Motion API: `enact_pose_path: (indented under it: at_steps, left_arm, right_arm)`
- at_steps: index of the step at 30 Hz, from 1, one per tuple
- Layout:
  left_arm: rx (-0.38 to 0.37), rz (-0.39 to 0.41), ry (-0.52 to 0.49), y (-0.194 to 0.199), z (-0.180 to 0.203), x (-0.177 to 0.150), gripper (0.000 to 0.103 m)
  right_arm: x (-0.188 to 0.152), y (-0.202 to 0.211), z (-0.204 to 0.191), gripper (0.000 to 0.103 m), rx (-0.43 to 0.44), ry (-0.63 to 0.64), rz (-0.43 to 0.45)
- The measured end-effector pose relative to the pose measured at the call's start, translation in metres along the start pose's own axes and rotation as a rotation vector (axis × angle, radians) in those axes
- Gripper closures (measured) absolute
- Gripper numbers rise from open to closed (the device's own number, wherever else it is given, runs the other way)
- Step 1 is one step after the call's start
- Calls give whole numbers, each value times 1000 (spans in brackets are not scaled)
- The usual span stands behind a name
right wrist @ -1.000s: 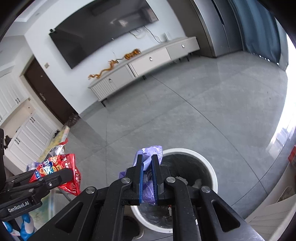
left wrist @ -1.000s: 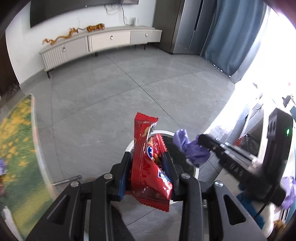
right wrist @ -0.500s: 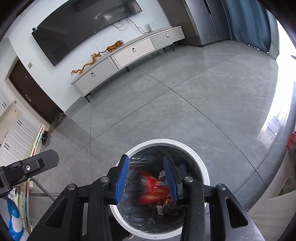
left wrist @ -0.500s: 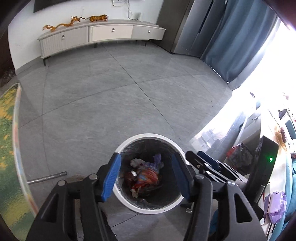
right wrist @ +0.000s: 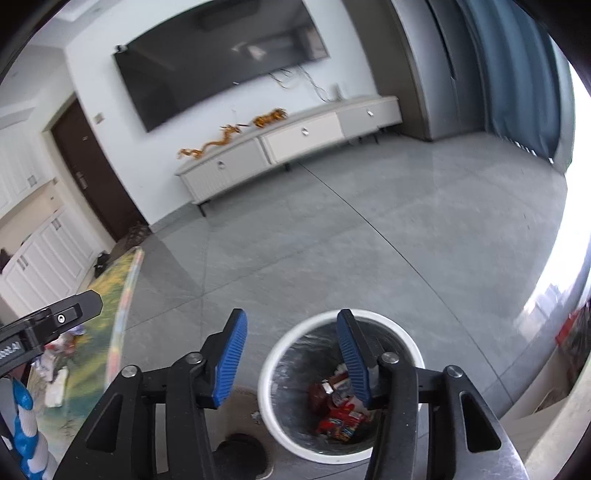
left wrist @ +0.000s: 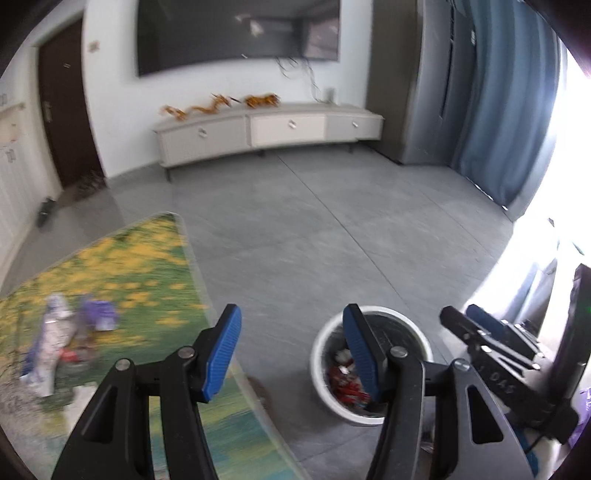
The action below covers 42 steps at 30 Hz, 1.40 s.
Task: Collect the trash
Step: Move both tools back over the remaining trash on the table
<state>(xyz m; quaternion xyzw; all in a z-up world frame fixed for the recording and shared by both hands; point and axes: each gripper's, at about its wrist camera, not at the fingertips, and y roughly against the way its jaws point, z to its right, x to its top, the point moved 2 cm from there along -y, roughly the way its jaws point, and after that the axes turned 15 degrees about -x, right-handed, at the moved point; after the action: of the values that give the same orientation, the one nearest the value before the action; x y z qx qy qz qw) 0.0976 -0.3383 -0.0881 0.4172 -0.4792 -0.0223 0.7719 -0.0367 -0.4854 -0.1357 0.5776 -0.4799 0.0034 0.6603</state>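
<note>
A white round trash bin (left wrist: 325, 373) stands on the grey floor, with red wrappers (left wrist: 345, 386) inside; it also shows in the right wrist view (right wrist: 295, 432) with red wrappers (right wrist: 338, 417) at the bottom. My left gripper (left wrist: 291, 347) is open and empty, between the table edge and the bin. My right gripper (right wrist: 290, 354) is open and empty above the bin's left rim; it also shows in the left wrist view (left wrist: 469, 321). Loose trash lies on the table: a purple wrapper (left wrist: 98, 314), a silver-blue wrapper (left wrist: 48, 339).
A glass table with a yellow-green flower cover (left wrist: 122, 280) stands at left, its edge (right wrist: 123, 306) near the bin. A low TV cabinet (left wrist: 266, 131) and a wall TV (left wrist: 236, 33) are at the back. Blue curtains (left wrist: 502, 110) hang at right.
Both grippers dropped their wrappers, red and purple, into the bin and opened. Both cameras have since tilted up and swung left, so the table with its trash shows again.
</note>
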Motion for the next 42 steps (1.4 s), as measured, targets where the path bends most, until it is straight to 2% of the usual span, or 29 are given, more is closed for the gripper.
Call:
enact_pose_path:
  at_steps: [6, 10, 18, 24, 30, 42]
  left_arm:
    - [114, 72, 36, 65, -37, -16, 39]
    - [186, 118, 74, 106, -64, -30, 37]
    - [293, 207, 129, 182, -105, -59, 35]
    - [380, 261, 192, 230, -141, -83, 34]
    - [450, 296, 251, 260, -170, -105, 34]
    - [490, 326, 353, 281, -210, -135, 34]
  right_arm:
    - [4, 38, -51, 47, 81, 88, 53]
    - [2, 60, -85, 44, 137, 141, 80]
    - [-3, 100, -130, 33, 183, 205, 137]
    - [-10, 123, -161, 29, 204, 260, 161]
    - [-17, 138, -189, 28, 219, 324, 175]
    - [-30, 144, -222, 28, 234, 404, 179]
